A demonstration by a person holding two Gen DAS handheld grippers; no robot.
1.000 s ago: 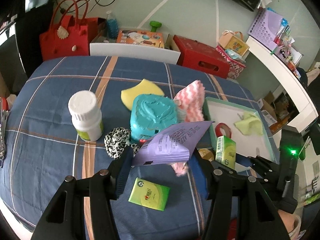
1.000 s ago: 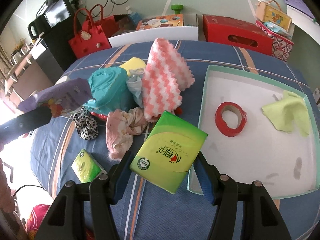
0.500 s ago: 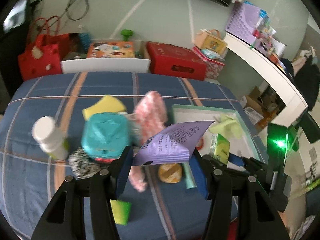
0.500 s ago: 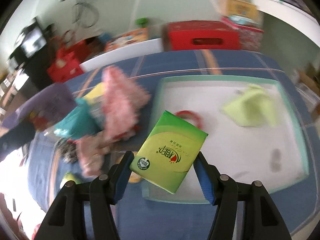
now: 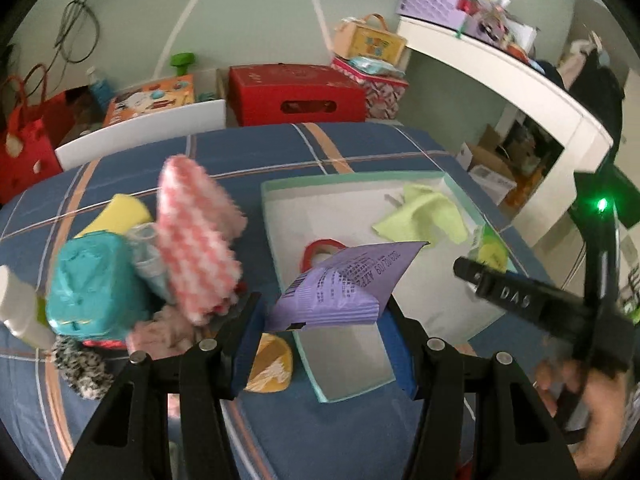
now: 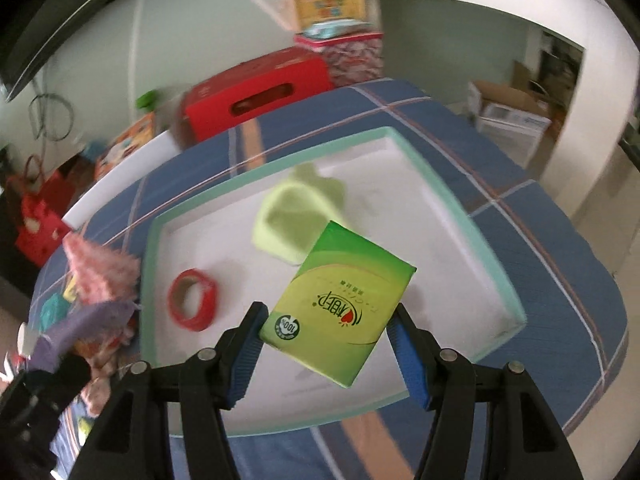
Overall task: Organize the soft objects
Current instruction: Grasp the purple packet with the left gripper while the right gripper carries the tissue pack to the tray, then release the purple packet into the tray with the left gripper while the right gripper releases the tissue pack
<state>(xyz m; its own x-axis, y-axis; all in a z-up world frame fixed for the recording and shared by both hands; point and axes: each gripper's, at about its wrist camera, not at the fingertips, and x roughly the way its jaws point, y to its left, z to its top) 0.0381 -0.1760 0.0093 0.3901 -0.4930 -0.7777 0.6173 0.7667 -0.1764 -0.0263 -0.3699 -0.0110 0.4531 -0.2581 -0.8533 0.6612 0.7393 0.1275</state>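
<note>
Over the blue plaid bedspread [image 5: 360, 148] a shallow white tray with a mint-green rim [image 6: 472, 216] lies flat, and both grippers hang above it. The left gripper [image 5: 322, 334] pinches one soft purple plastic tissue pack [image 5: 340, 280] between its blue-padded fingers [image 5: 250, 344]; the pack juts forward over the tray's near left corner, its printed face turned up. The right gripper [image 6: 326, 342] pinches one green rectangular tissue pack [image 6: 340, 308], tilted, above the tray's middle; in the left wrist view only a sliver of that pack shows past the black arm of the right gripper, with the person's hand [image 5: 592, 412] below it.

Inside the tray lie two things: one crumpled lime-green cloth [image 6: 300, 216] toward the far side and one red tape roll [image 6: 194, 300] near the left wall, well apart from each other.

Left of the tray a heap rests on the bedspread: one pink-and-white zigzag cloth [image 5: 196, 236] standing highest, one teal lidded tub [image 5: 94, 284], one yellow sponge [image 5: 116, 216] behind it, one pale pink rag [image 5: 160, 332], one black-and-white spotted scrunchie [image 5: 82, 368], and one white bottle [image 5: 18, 312] at the frame's edge. One orange wrapped lump [image 5: 270, 368] sits just beside the tray's near corner, partly hidden by the left finger. Motion blur softens the heap.

Beyond the bed stand one red box with a slot handle [image 5: 296, 94] and one red tote bag [image 5: 24, 148].
</note>
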